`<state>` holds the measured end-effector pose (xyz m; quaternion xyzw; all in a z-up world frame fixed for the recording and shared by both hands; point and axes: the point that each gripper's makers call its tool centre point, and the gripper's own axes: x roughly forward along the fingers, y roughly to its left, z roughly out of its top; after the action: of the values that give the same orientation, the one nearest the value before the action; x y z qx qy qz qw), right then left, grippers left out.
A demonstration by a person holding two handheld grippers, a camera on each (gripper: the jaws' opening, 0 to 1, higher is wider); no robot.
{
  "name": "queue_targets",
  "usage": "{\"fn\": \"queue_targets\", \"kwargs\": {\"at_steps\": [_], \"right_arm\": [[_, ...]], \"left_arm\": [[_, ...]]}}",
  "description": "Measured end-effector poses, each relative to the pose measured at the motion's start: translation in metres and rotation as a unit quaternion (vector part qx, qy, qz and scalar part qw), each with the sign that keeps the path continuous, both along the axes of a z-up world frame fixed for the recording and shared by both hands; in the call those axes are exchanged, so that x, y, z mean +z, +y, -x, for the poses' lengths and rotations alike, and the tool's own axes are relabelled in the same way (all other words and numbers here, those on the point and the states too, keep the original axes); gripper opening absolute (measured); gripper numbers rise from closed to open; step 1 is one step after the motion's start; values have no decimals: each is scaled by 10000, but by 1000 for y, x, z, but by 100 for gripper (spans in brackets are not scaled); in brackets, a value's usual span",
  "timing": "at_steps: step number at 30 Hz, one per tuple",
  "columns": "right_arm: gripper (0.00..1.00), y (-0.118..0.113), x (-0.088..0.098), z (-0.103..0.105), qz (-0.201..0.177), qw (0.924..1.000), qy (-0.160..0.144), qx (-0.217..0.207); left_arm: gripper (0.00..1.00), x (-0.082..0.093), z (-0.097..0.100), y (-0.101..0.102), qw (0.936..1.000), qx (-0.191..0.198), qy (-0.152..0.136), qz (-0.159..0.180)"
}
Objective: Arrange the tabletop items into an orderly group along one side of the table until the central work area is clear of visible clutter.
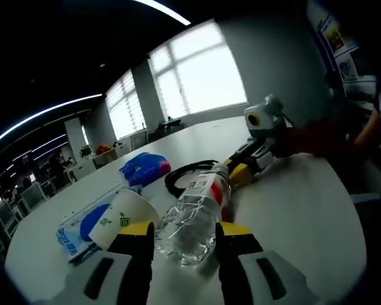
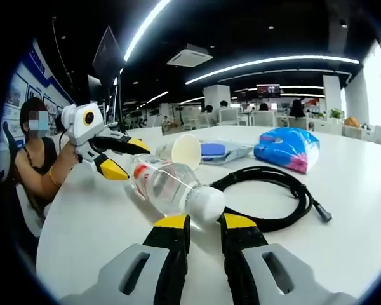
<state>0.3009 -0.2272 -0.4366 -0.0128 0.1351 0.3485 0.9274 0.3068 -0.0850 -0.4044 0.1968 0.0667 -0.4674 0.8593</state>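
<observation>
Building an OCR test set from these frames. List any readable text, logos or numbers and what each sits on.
Nothing reads cleanly as words.
Paper cup: green square logo, no legible letters.
Water bottle: red and white label, print too blurred.
Blue-and-white packet: blue characters along its edge, too distorted to quote.
Wall posters: print too small.
Blue plastic bag and black cable: no visible text.

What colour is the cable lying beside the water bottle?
Black; the cable shows best in the right gripper view.

Both views face each other low across the bottle (image 1: pixel 193 219), close.
</observation>
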Motion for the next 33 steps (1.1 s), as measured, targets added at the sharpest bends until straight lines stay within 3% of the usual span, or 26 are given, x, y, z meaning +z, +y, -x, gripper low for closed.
{"fn": "queue_targets", "kwargs": {"at_steps": [3,6,9,19,22,25,29,33], "right_arm": [[17,-3,8,0,-164,9998,-99,-42],[14,-7,24,-3,-698,9971,-265,-131],[12,-8,22,-4,-949,9954,-109,-119],[12,-7,20,-3,-904,9958,-86,-108],[13,-6,12,-1,-493,9987,-17,84],[13,-2,13,-2,-127,9993,-144,332],[17,-3,15,-7,99,9986,-223,466],[23,-7,14,-12,340,9973,-294,589]], "left_arm": [[38,-2,-1,1,10000,8,20,-16],[39,-7,-1,3,9999,34,42,-89],[39,-9,-2,4,9999,48,106,-32],[39,-9,-2,5,9998,-3,175,-55],[39,-9,-1,5,9996,-96,109,-226],[37,-7,0,4,9994,-150,33,-308],[35,2,1,0,9994,-251,-19,-234],[35,6,1,-4,9984,-391,-41,-409]]}}
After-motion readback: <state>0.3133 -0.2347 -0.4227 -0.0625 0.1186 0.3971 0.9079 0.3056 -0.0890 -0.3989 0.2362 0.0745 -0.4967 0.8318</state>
